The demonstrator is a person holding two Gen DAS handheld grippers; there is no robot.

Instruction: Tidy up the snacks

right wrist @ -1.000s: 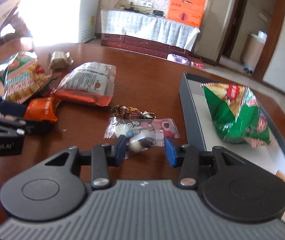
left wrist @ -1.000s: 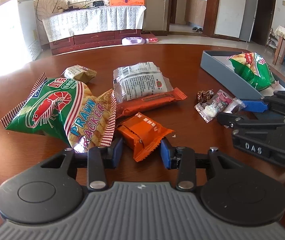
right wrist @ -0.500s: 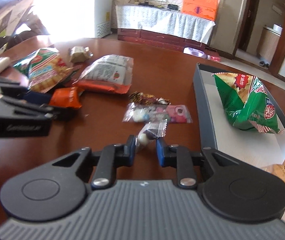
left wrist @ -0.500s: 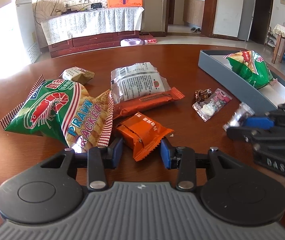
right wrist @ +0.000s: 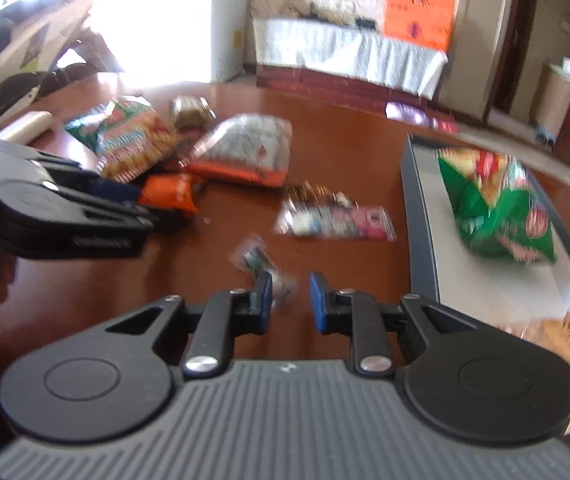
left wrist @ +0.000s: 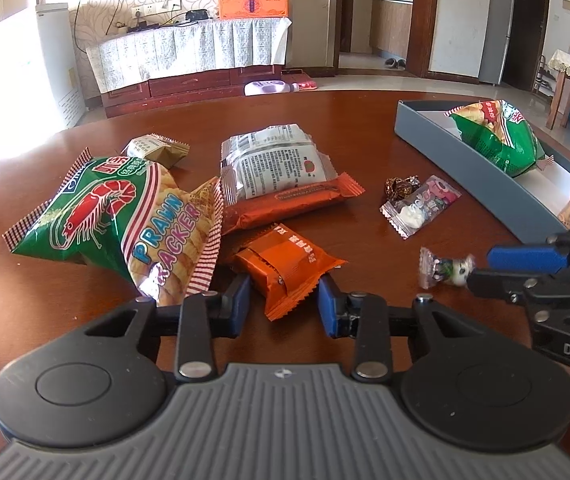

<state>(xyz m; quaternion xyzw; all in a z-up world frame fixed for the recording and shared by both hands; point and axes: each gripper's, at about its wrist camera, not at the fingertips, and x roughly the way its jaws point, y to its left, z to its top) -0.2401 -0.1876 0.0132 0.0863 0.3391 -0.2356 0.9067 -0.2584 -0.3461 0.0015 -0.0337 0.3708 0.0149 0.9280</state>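
Note:
My left gripper (left wrist: 284, 298) is open, its fingers on either side of an orange snack packet (left wrist: 285, 268) on the brown table. My right gripper (right wrist: 289, 296) is open; a small clear candy wrapper (right wrist: 263, 262) lies at its left fingertip, loose, and also shows in the left wrist view (left wrist: 443, 270). A grey tray (left wrist: 485, 172) at the right holds a green chip bag (left wrist: 499, 136). A prawn cracker bag (left wrist: 125, 216), a white packet (left wrist: 277, 164) on an orange bar (left wrist: 297, 200), and a pink candy packet (left wrist: 421, 204) lie on the table.
A small beige packet (left wrist: 155, 148) lies at the back left. A brown foil candy (left wrist: 399, 188) sits beside the pink packet. A biscuit pack (right wrist: 557, 336) lies in the tray's near end. The right wrist view is blurred.
My right gripper had closed on the small candy and lifted it; now its jaws have opened and the candy is loose by the left fingertip. The left gripper has not moved.

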